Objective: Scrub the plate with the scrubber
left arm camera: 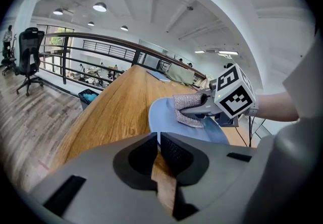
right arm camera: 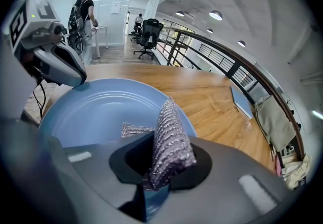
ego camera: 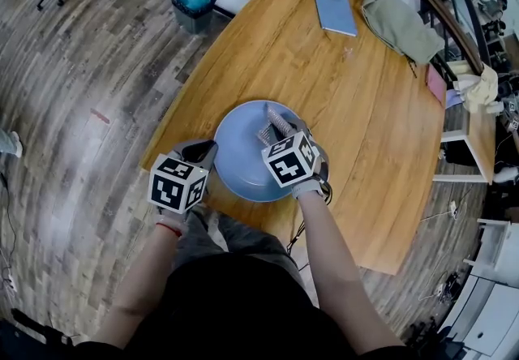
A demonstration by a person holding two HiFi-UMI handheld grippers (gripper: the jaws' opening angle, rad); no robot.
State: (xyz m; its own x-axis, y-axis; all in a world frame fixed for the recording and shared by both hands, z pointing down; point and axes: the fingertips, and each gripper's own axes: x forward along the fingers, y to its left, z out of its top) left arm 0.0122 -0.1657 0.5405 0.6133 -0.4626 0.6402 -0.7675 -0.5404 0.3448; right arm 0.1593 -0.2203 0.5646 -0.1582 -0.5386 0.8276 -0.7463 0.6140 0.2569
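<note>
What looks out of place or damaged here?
Nothing stands out. The left gripper pinches the rim of the blue plate near the table edge, and the right gripper holds the scrubber over it; nothing spilled or broken.

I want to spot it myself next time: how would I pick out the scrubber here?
Find the wooden table, then the blue plate at its near edge. Over the plate, the fingers of the right gripper pinch the scrubber: a silvery, glittering mesh pad, the only rough, sparkly thing next to the smooth plate.
</note>
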